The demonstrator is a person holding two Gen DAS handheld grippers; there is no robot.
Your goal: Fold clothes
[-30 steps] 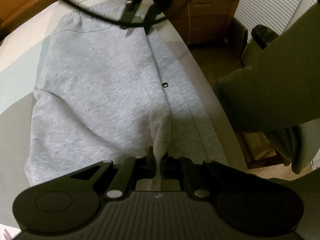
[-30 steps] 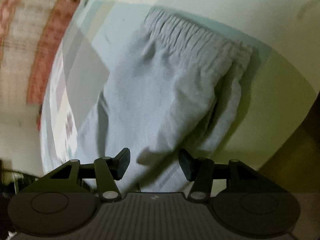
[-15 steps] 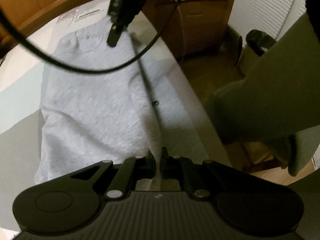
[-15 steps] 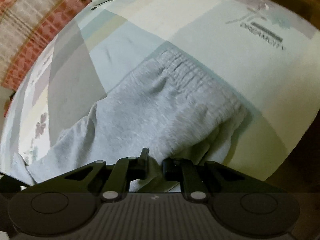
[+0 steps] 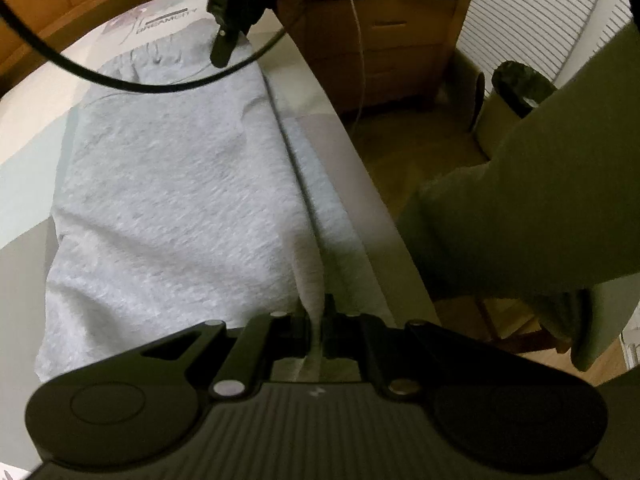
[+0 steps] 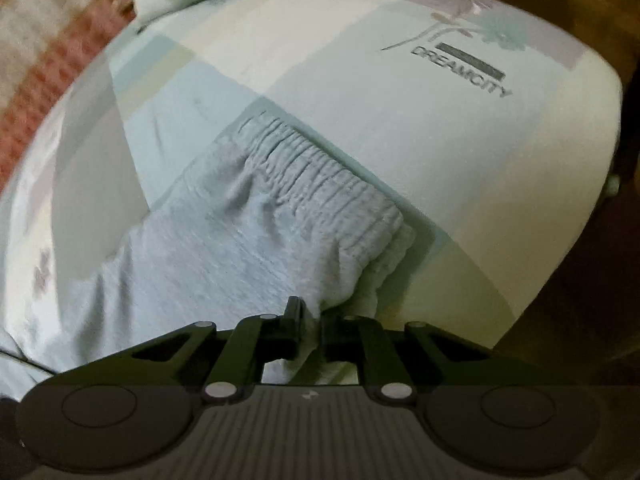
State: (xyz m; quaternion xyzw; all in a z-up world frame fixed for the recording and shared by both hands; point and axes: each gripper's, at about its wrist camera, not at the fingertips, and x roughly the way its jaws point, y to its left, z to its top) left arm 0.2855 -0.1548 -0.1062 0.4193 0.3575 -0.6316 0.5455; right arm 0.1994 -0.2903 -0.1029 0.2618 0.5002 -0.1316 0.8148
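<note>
Both grippers pinching the grey sweatpants [image 5: 172, 184] on the bed [image 6: 460, 168].
Left gripper [image 5: 316, 320] and right gripper [image 6: 312, 316] clamp cloth at 6 o'clock; waistband at 12; trousers half-doubled lengthwise, cross-folds apparently remain.

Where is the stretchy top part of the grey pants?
In the right wrist view, the waistband lies on the bedsheet, just ahead of the right gripper, below the DREAMCITY print.

Both tongs, the left tongs [image 5: 318, 322] and the right tongs [image 6: 310, 324], are matte black with ribbed bodies, round silver screws and a trailing black cable [image 5: 120, 82], beside an olive-green sleeve [image 5: 520, 208].
</note>
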